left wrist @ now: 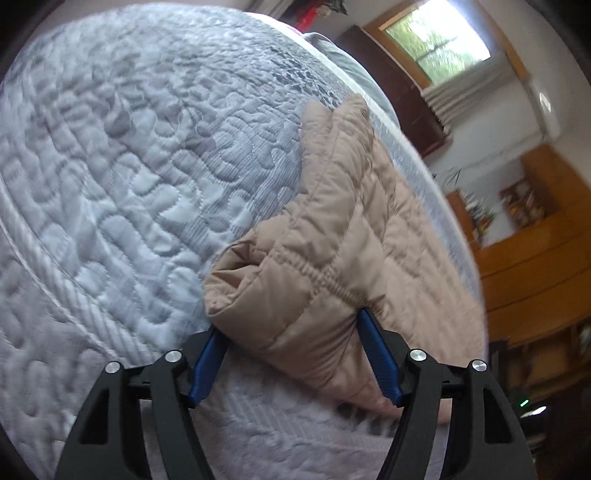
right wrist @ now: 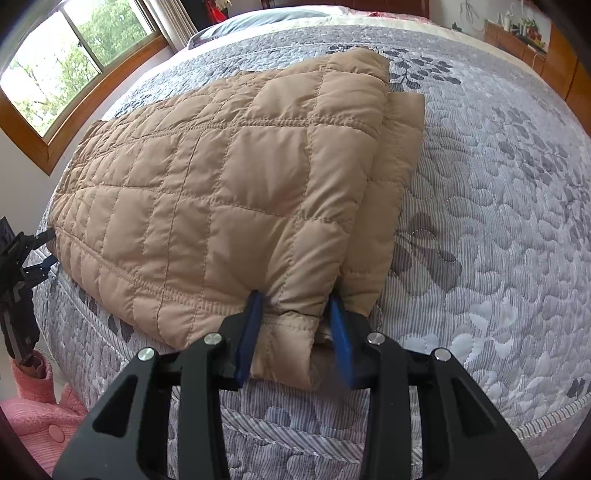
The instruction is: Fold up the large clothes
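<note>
A beige quilted jacket point(right wrist: 221, 184) lies folded over on the grey patterned bedspread point(right wrist: 498, 221). My right gripper point(right wrist: 295, 295) is shut on the jacket's near corner at the bed's front edge, the cloth bunched between its blue pads. In the left wrist view the same jacket point(left wrist: 351, 221) rests on the bedspread point(left wrist: 129, 166), and my left gripper point(left wrist: 289, 321) stands open, its blue pads wide apart on either side of a puffy folded end. The right wrist view also catches the left gripper point(right wrist: 46, 248) at the jacket's far left edge.
A pillow point(right wrist: 258, 18) lies at the head of the bed. A wood-framed window point(right wrist: 55, 62) is on the left wall. A pink garment point(right wrist: 37, 413) sits low beside the bed. Wooden cabinets point(left wrist: 535, 258) stand past the bed's other side.
</note>
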Tool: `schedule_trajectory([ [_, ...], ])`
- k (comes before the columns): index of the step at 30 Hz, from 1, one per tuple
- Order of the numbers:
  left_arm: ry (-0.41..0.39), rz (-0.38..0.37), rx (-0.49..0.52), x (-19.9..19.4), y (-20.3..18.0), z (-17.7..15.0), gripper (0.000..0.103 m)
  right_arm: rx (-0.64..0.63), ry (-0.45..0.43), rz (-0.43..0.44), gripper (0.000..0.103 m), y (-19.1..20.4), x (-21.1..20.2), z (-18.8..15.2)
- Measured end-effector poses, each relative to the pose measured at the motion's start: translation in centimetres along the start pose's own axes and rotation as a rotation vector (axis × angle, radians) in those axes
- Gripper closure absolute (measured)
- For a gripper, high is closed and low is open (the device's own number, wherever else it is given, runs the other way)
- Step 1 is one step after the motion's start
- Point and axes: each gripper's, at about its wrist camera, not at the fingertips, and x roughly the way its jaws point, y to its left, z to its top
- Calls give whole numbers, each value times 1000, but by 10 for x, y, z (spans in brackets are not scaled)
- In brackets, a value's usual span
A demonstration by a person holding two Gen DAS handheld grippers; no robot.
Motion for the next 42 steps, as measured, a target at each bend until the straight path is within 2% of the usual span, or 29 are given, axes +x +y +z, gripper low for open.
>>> schedule_trajectory([
  [2,-11,-42,-43,2,4,3,36,0,4,0,68,1,0,0],
  [4,-18,-77,-71,6,7,6,45,0,8,-1,68,2,0,1],
  [6,-13,-99,-93,13,12,9,64,2,11,1,68,1,0,2],
  [9,-36,-133,-101,13,10,6,84,8,15,7,68,-1,0,2],
  [11,-71,-100,-51,4,-3,1,89,13,19,9,68,-2,0,3],
  [14,-133,-61,50,-13,-29,-5,90,20,29,13,68,-3,0,5],
  [15,-141,-25,89,-14,-37,-6,90,22,33,14,68,-4,0,6],
  [18,-99,27,62,2,-27,-7,90,27,35,21,68,-6,1,8],
  [19,-50,24,14,16,-13,-6,89,27,33,23,67,-6,1,8],
  [20,-22,-20,-42,27,2,-5,88,27,31,25,67,-6,1,8],
  [22,-17,-68,-42,33,9,-3,88,29,28,27,67,-7,2,8],
  [30,-18,-140,-69,24,27,-1,91,32,15,37,67,-7,0,5],
  [33,-79,-116,5,5,22,-1,92,41,14,46,67,-11,-1,3],
  [35,-125,-129,55,-12,7,-2,93,45,16,48,67,-12,-2,2],
  [39,-188,-191,159,-37,-32,2,93,45,22,35,67,-9,-5,3],
  [42,-218,-270,289,-52,-81,3,93,52,28,38,67,-9,-5,4],
])
